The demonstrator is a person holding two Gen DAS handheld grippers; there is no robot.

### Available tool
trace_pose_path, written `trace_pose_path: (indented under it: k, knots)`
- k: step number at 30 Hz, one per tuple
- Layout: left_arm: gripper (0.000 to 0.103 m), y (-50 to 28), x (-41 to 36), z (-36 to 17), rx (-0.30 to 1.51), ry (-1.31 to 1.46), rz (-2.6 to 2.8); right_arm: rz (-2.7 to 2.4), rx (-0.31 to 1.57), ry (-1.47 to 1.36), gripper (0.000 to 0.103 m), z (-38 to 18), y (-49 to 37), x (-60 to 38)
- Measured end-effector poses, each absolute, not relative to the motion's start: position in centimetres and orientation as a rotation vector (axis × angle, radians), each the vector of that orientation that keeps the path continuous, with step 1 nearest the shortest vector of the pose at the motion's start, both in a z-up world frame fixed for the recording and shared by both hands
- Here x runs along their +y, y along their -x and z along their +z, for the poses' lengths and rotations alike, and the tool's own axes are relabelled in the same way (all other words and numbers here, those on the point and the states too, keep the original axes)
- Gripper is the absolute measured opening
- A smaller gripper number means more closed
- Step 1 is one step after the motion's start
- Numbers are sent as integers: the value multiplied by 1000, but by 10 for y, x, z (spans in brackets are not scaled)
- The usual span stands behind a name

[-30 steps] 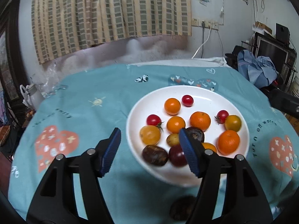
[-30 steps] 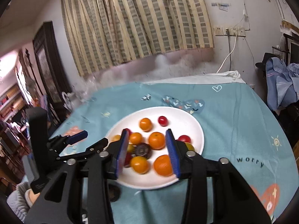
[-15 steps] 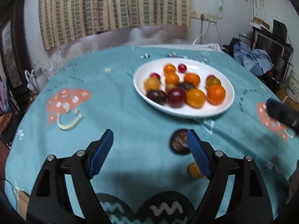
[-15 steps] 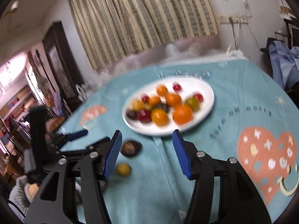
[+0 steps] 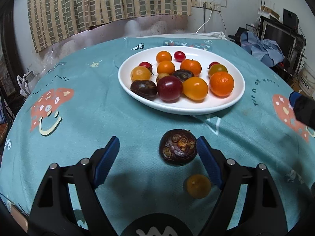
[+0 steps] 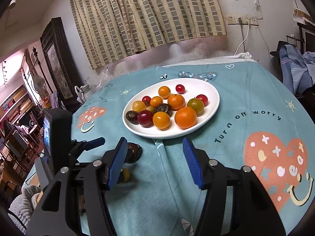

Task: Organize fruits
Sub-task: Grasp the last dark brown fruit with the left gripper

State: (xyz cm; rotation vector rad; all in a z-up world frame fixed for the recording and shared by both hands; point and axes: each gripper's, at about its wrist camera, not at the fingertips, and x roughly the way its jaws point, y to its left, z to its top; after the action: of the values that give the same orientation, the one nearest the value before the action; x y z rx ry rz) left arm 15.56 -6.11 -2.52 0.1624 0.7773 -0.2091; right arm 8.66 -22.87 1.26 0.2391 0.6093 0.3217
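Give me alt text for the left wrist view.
The open left gripper hangs over a teal tablecloth, a dark fruit beside its right finger and a small orange fruit nearer. Beyond sits a white plate of mixed fruits.

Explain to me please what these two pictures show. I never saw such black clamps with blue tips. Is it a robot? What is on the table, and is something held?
It is not a robot arm. A person holds a two-finger gripper in each hand, and a wide-angle camera on each looks forward along its fingers. One picture comes from the left gripper, the other from the right gripper.

On the teal tablecloth stands a white plate of small oranges, tomatoes and dark fruits. Off the plate lie a dark round fruit and a small yellow fruit, both near the left gripper's right finger.

Nothing is held. The left gripper is open above the cloth; the right gripper's jaws are opening, with only cloth between them.
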Motion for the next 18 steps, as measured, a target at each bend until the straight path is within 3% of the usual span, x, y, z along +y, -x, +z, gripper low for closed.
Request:
trace_pose_path:
  k: [11,14,16,18]
  knots:
    - [84,-165,-61,-32,803,-130,-243,320,639,-233,59,6,-92,-225]
    - [69,-164,-61,-32,809,-109,-288,320,640,-234,59,6,-91,-225]
    - [47,-160,-63,-31,813,-98,-339,319,640,-233,59,6,-92,-225]
    - [38,-156,-65,-29,805,-108,-353,321,640,-233,59,6,-92,-225]
